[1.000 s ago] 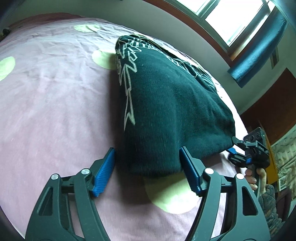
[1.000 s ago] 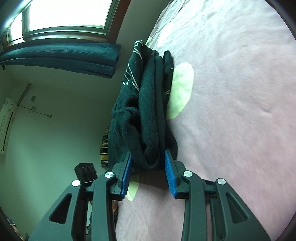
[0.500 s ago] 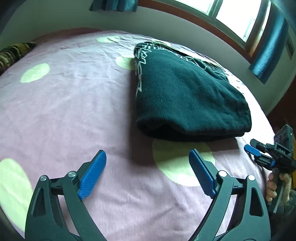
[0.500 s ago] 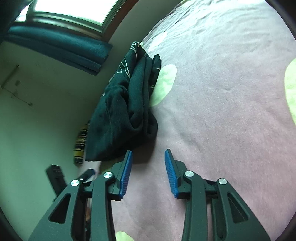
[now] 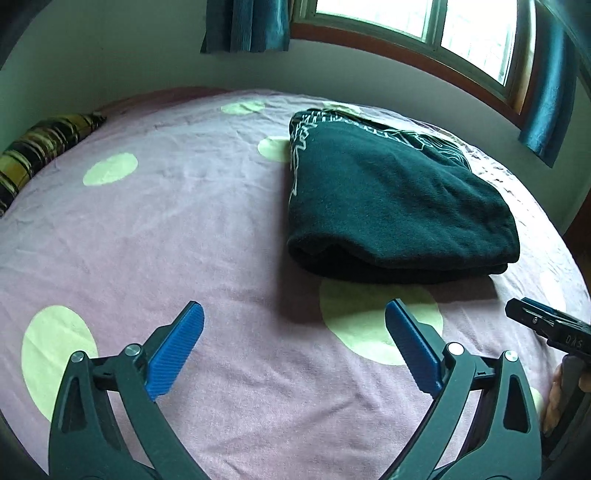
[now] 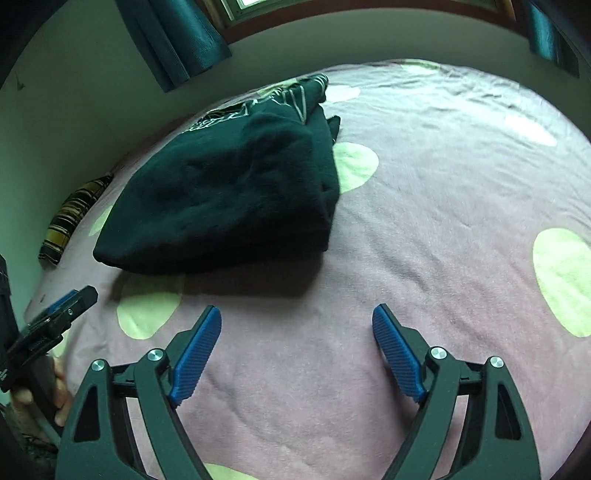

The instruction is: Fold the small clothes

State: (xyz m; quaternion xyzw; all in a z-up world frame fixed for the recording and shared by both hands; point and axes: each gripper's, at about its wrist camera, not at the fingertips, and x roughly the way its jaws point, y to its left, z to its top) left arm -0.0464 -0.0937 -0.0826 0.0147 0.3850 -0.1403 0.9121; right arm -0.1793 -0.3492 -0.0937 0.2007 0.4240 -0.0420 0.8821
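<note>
Both my grippers are empty, jaws opening wide: the left gripper [image 5: 293,325] and right gripper [image 6: 295,330] hang over bare sheet [image 5: 184,229], apart from the sweater [image 5: 395,206]. It lies folded on the bed just ahead of both, thick fold toward me, near the window [image 5: 424,26] wall.

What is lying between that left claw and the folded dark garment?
Only bedsheet with one pale green dot, in the left wrist view; the left gripper, jaws opening, is clear of the garment.
</note>
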